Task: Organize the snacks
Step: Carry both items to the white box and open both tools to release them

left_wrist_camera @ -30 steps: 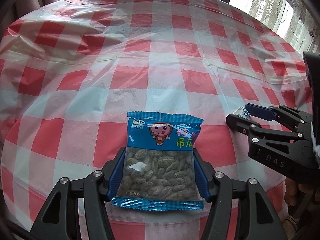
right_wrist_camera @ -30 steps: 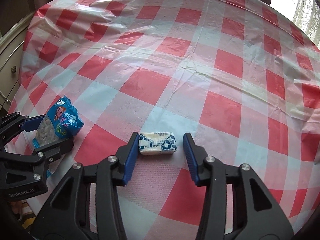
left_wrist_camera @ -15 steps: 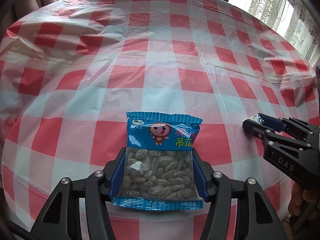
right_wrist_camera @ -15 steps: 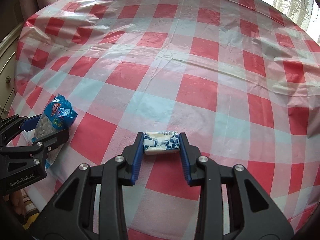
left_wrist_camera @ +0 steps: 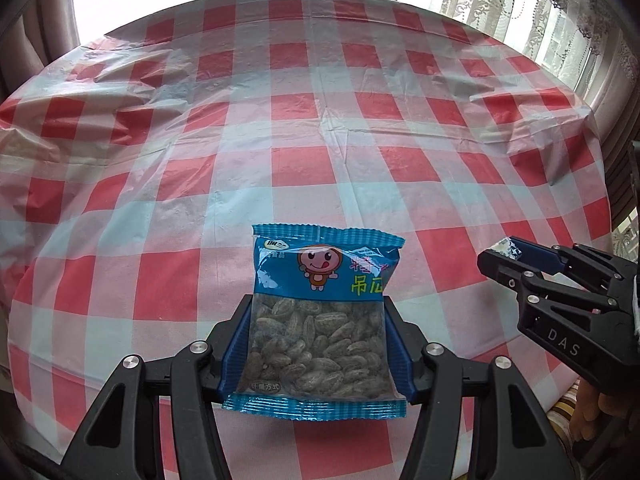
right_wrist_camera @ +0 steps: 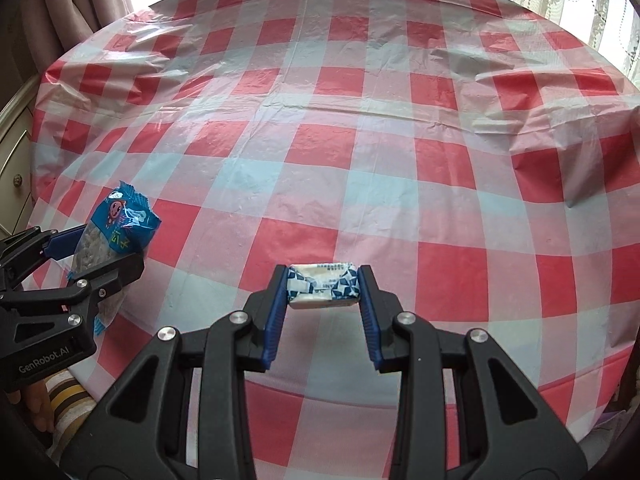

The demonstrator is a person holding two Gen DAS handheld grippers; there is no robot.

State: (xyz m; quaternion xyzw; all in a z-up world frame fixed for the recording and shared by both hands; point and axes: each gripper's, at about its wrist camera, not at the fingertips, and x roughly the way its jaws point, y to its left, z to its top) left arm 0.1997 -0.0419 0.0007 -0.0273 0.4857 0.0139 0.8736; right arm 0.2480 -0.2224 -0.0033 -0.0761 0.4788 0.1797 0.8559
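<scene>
Round tabletop under a crinkly, glossy red-and-white checked plastic cloth, lace curtains glowing at one o'clock. Left tongs clamped on a flat blue seed packet, clear window showing striped seeds, raised at six o'clock; right tongs pinch a small blue-and-white wrapped candy, blocky and pillow-edged, above the cloth.
</scene>
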